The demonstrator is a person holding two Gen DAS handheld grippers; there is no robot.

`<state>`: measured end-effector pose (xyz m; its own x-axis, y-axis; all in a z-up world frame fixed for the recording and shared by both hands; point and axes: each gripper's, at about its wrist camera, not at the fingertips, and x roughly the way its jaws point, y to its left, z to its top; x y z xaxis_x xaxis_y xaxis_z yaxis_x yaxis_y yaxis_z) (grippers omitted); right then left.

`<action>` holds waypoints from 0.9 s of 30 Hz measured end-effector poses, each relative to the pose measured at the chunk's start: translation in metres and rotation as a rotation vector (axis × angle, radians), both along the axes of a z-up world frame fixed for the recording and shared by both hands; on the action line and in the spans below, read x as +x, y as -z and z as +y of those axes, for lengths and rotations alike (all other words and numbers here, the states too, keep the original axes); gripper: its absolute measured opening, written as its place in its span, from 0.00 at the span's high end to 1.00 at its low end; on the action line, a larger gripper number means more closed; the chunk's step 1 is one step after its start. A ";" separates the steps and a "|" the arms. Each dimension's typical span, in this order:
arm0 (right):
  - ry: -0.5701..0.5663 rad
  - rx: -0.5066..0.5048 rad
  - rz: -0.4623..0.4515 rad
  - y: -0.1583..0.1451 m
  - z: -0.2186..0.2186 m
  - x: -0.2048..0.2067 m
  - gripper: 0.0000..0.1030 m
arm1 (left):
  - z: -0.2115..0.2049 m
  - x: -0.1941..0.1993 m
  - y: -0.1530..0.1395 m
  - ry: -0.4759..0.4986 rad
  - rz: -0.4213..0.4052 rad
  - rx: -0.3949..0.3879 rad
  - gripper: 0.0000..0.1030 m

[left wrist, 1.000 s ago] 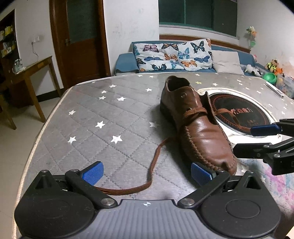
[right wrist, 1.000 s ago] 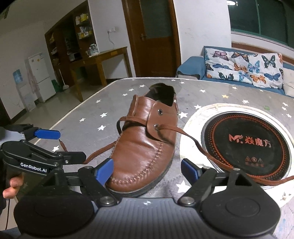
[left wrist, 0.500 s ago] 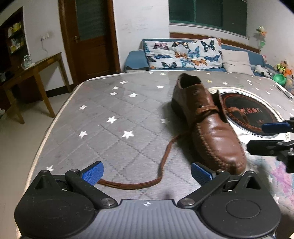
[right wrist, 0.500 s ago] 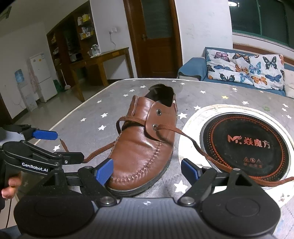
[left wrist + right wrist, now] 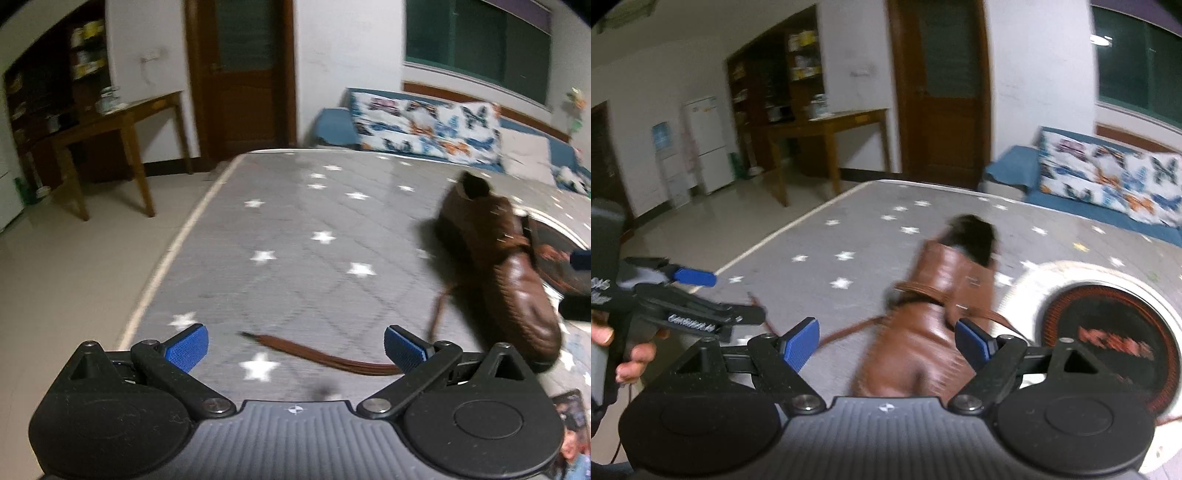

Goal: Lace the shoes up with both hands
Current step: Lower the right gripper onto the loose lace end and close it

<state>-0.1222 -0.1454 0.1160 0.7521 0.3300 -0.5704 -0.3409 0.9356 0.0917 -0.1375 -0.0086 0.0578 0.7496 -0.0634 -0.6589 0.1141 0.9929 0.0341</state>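
Observation:
A brown leather shoe lies on the grey star-patterned table, at the right of the left wrist view, blurred. Its left lace trails across the cloth, and the lace tip lies between the fingers of my left gripper, which is open and holds nothing. In the right wrist view the shoe points its toe at me, framed by the open, empty right gripper. A second lace runs off the shoe's right side. The left gripper shows at the left, with a person's hand on its handle.
A round black cooktop disc in a white ring is set in the table right of the shoe. The table's left edge drops to a tiled floor. A wooden side table, a door and a sofa with butterfly cushions stand beyond.
The left gripper has swung left, so the shoe slid to the right of its view and the lace tip now lies between its fingers. The right gripper shifted and rolled; the shoe's toe now sits centred.

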 end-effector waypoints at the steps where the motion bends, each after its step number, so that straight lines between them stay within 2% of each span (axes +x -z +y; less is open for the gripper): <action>1: -0.031 -0.004 0.002 0.000 0.008 0.003 0.21 | 0.007 0.001 0.001 -0.022 0.000 -0.003 0.00; 4: -0.146 -0.031 0.025 0.007 0.038 0.018 0.24 | 0.031 0.002 0.001 -0.080 0.000 -0.018 0.00; 13: -0.367 -0.065 0.124 0.032 0.113 0.076 0.49 | 0.077 -0.001 0.007 -0.192 0.009 -0.033 0.00; 17: -0.411 -0.054 0.188 0.044 0.132 0.095 0.63 | 0.086 0.000 0.011 -0.200 0.023 -0.035 0.00; 20: -0.415 -0.055 0.212 0.053 0.140 0.102 0.67 | 0.089 0.000 0.014 -0.199 0.028 -0.035 0.00; 23: -0.420 -0.056 0.239 0.059 0.145 0.108 0.77 | 0.091 0.000 0.015 -0.195 0.025 -0.031 0.00; 26: -0.424 -0.068 0.237 0.061 0.144 0.106 0.82 | 0.092 0.000 0.015 -0.195 0.022 -0.029 0.00; 27: -0.425 -0.075 0.235 0.062 0.144 0.106 0.90 | 0.091 0.001 0.015 -0.195 0.023 -0.030 0.00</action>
<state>-0.0163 -0.0011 0.0544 0.4081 0.5311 -0.7425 -0.6720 0.7253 0.1494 -0.1370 0.0823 0.0427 0.7341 0.0617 -0.6763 -0.0802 0.9968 0.0039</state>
